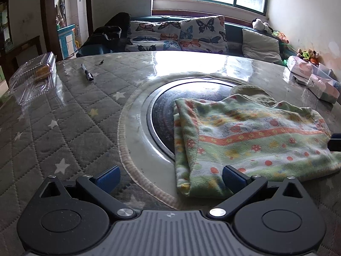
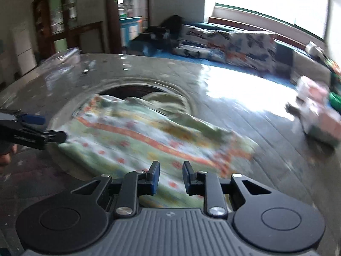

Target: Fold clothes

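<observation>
A folded cloth (image 1: 251, 136) with green, orange and yellow flower stripes lies flat on the table, partly over a round dark hob (image 1: 162, 115). My left gripper (image 1: 170, 178) is open wide at the cloth's near left corner; its right pad (image 1: 232, 178) rests at the cloth's edge with nothing pinched. The right wrist view is blurred: the cloth (image 2: 149, 134) spreads below my right gripper (image 2: 171, 177), whose pads stand a narrow gap apart with no fabric seen pressed between them. The left gripper (image 2: 42, 128) shows at that view's left edge, and the right gripper's tip (image 1: 335, 141) pokes in at the cloth's right side.
The table has a quilted grey star-print cover (image 1: 64, 128) under clear film. A clear plastic box (image 1: 34, 79) and a pen (image 1: 87, 72) lie far left. Pastel boxes (image 1: 315, 79) sit far right. A sofa with butterfly cushions (image 1: 181, 36) stands behind.
</observation>
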`<state>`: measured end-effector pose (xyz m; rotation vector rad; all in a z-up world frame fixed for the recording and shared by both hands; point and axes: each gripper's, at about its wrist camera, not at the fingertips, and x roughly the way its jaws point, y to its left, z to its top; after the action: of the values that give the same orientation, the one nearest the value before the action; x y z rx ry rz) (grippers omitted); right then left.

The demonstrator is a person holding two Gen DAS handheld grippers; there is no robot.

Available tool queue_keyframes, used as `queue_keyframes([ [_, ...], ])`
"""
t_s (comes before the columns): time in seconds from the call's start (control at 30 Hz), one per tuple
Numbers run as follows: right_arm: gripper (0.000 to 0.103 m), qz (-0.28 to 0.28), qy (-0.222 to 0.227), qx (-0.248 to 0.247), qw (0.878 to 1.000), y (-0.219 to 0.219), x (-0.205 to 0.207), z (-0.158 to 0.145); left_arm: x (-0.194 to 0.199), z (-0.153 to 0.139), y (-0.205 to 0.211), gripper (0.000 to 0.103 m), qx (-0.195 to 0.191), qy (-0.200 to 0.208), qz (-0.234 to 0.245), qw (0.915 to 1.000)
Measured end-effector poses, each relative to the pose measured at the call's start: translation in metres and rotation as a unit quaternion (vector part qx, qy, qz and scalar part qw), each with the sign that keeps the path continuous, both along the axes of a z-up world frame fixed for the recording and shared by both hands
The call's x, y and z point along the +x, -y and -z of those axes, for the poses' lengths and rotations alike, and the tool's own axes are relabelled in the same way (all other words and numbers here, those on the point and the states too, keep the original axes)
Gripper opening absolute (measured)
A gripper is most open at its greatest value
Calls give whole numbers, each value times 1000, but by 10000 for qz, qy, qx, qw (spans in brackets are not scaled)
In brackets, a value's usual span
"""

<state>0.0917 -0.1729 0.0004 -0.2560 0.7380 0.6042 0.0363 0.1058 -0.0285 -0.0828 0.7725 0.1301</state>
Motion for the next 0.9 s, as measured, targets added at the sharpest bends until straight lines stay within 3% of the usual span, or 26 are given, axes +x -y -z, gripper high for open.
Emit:
queue_keyframes([
  [0.23,23,-1038,71,-229,9943,-64,-9,-4,-4,4,-14,103,-91,-30,-131,9999],
  [0.53,24,-2132,87,-416,9761,-134,-33,4,-13,-9,-32,103,-280,53,-332,9990],
  [0.6,30,-2286,142,-482,9722,-146,-37,6,-13,-12,-39,103,-301,69,-479,9984],
  [0.9,30,-2568,215,-672,9639,-179,-43,19,-13,-24,-63,103,-994,98,-768,9920],
])
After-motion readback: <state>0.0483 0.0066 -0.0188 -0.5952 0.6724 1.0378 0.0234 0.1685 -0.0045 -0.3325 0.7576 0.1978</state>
